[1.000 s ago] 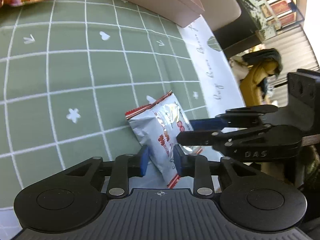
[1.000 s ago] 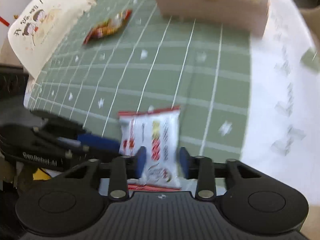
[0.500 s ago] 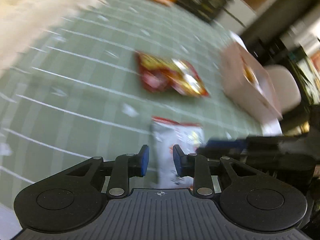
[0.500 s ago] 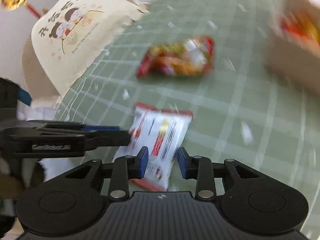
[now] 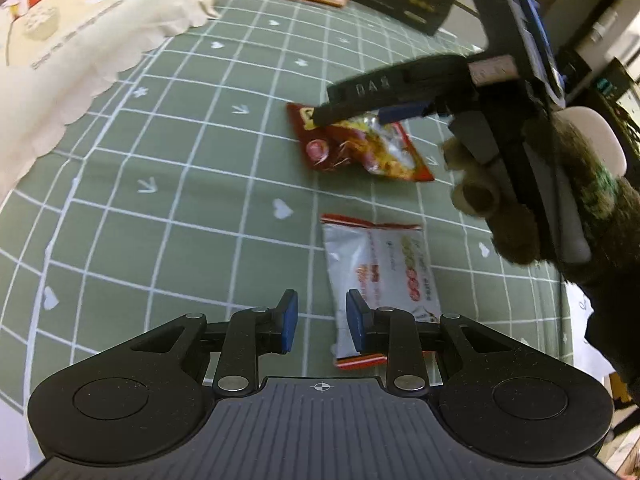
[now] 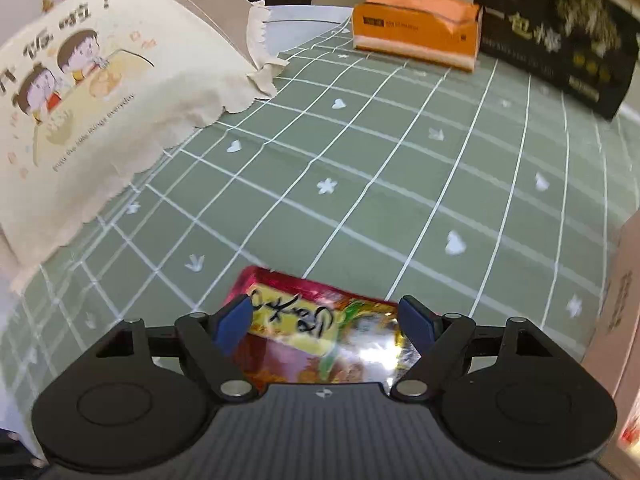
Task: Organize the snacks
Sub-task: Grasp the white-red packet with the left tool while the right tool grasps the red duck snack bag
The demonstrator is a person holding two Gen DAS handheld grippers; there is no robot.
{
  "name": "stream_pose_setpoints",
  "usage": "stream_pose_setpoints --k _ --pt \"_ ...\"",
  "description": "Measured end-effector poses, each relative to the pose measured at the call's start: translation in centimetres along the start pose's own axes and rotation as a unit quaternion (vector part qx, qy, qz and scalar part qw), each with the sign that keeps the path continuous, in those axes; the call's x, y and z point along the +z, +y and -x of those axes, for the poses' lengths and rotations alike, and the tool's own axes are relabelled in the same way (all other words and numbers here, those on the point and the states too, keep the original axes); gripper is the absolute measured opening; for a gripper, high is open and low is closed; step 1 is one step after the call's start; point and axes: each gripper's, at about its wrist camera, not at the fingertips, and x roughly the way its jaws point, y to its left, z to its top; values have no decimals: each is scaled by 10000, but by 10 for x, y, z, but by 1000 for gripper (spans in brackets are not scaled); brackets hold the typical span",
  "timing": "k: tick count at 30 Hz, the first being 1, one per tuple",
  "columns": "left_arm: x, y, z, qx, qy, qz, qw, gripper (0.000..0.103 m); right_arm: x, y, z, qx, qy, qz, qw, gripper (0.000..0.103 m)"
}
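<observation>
- The table [image 5: 168,152] in front of me wore a green cloth with a white grid and small hearts and arrows.
- A cream cloth cover [image 6: 92,92] printed with two cartoon children stood at the left side of the table.
- A black box [image 6: 560,28] with gold lettering sat at the far edge, an orange tissue pack [image 6: 416,28] just beside it on its left.
- A pink box [image 6: 620,320] showed only its wall at the right edge of the right view.
- The red snack bag [image 5: 360,148] lay flat near the middle of the cloth, the silver snack bag [image 5: 380,276] nearer to me and apart from it.
- My right gripper [image 6: 324,322] hung over the red snack bag, its jaws opening, the bag under the gap; whether the pads touched it I could not tell.
- My left gripper [image 5: 322,322] had its jaws nearly together with nothing between them, the silver snack bag lying under its right finger.
</observation>
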Motion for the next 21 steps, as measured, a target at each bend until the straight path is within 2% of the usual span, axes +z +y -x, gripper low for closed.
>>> stream_pose_setpoints --k 3,7,10,11,13,15,18,20,21 --pt "-1 -4 -4 -70 17 -50 10000 30 -22 -3 17 169 -24 -51 9998 68" --pt "-4 -15 -15 -188 137 -218 9995 30 -67 -26 48 241 -94 -517 9983 66" --pt "-5 -24 -19 -67 113 -469 9988 32 -99 -50 70 200 -150 -1043 9942 66" --pt "-5 -28 -19 19 69 -572 9983 33 -108 -57 76 156 -105 -1182 9928 61" --pt "-5 -32 -18 125 2 -690 9975 33 -121 -62 85 22 -41 -1236 9923 59" --pt "-4 -32 -14 92 -45 -671 9977 33 -134 -63 98 -46 -114 -1122 9936 59" --pt "-4 -32 -14 204 -46 -727 9971 33 -144 -52 112 -339 -335 -553 9973 60" --pt "-3 -27 -17 314 -1 -704 9970 33 -143 -42 110 -482 -396 -126 9980 67" --pt "-2 -22 -17 364 15 -644 9973 37 -141 -36 105 -514 -410 67 9978 68"
